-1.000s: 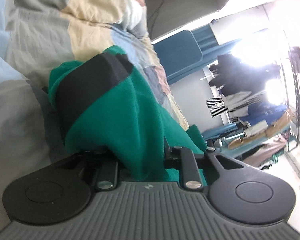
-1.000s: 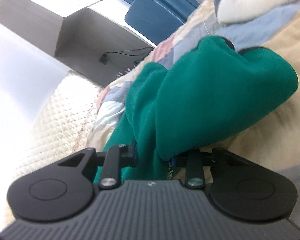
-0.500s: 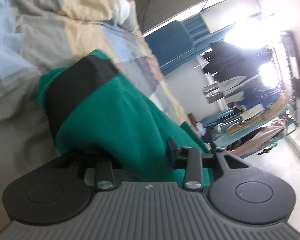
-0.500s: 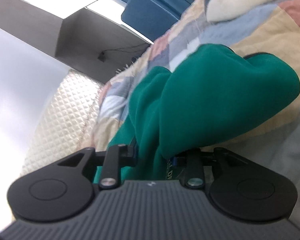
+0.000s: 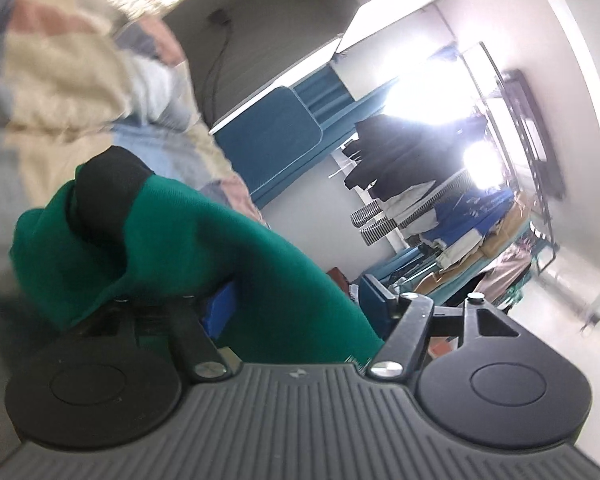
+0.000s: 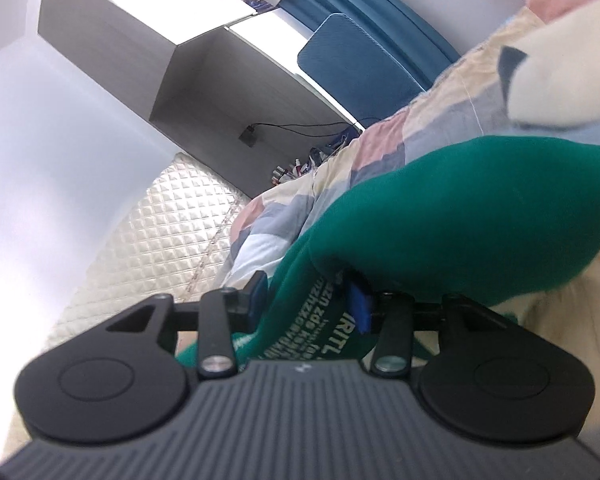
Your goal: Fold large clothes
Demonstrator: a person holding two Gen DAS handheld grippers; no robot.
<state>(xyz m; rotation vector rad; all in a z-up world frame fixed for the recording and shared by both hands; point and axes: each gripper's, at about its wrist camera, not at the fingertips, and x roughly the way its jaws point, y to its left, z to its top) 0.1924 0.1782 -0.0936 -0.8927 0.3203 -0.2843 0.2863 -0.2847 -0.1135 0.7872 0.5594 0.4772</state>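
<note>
Loosely, the green garment point(image 5: 204, 248) drapes between the left tongs point(image 5: 300, 304), whose jaws have just been opening wide. It also runs through the right tongs point(image 6: 310, 300), likewise just opening, above the patchwork quilt point(image 6: 380, 152) on the bed.

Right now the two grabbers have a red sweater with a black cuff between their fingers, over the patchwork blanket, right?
Not quite: the sweater is green, not red, as both wrist views show. Its black cuff shows in the left wrist view, and it does lie between the fingers of the left gripper and right gripper, whose jaws have just been opening, over the patchwork blanket.
</note>
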